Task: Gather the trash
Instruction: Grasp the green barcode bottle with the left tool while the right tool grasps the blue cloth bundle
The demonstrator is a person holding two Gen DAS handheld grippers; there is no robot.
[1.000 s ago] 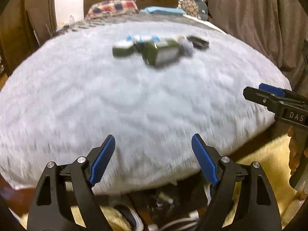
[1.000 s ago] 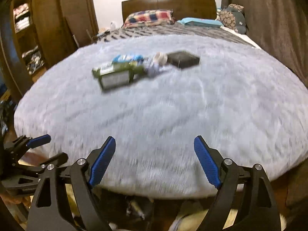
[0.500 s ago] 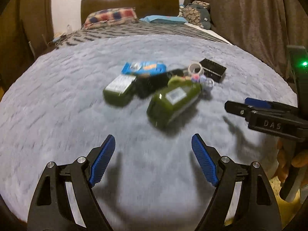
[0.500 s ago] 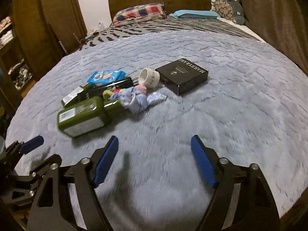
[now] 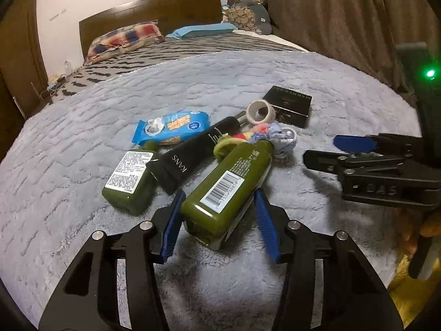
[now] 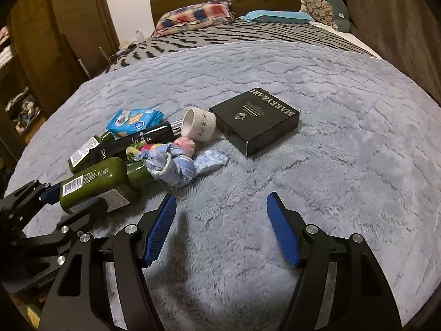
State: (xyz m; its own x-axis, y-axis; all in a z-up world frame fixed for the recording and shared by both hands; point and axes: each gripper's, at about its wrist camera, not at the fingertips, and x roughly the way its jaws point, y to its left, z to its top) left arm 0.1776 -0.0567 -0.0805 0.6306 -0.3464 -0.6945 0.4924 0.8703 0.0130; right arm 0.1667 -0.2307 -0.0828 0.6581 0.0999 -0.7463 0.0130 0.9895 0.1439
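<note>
The left gripper (image 5: 219, 220) has its blue pads on either side of the base of the nearer green bottle (image 5: 228, 187), jaws spread and not yet pressing; a thin gap shows at each side. The bottle lies flat on the grey fleece blanket (image 5: 69, 165), base toward the gripper, long axis running from about 6 o'clock up to 1 o'clock, so it sits slightly skewed to the fingers' line. My judgement: closing now would catch the wide base end, and the skew might let the smooth bottle twist as the pads meet.

The right gripper (image 6: 222, 229) hangs spread and empty over bare blanket; from it the same bottle lies at about 10 o'clock, so the left one is plainly nearer.

Further out in the left view, at 11 o'clock, a second green bottle (image 5: 129, 179) lies beside a black KANS tube (image 5: 193, 154), touching it. Past the first bottle's neck sits a bundle of coloured cloth (image 5: 273, 135). Beyond, at 11 o'clock, a blue wet-wipes pack (image 5: 171, 127); at 12 to 1 o'clock, a roll of tape (image 5: 260, 111) and a black box (image 5: 289, 104). At the far end of the bed lies a checked pillow (image 5: 124, 38).
</note>
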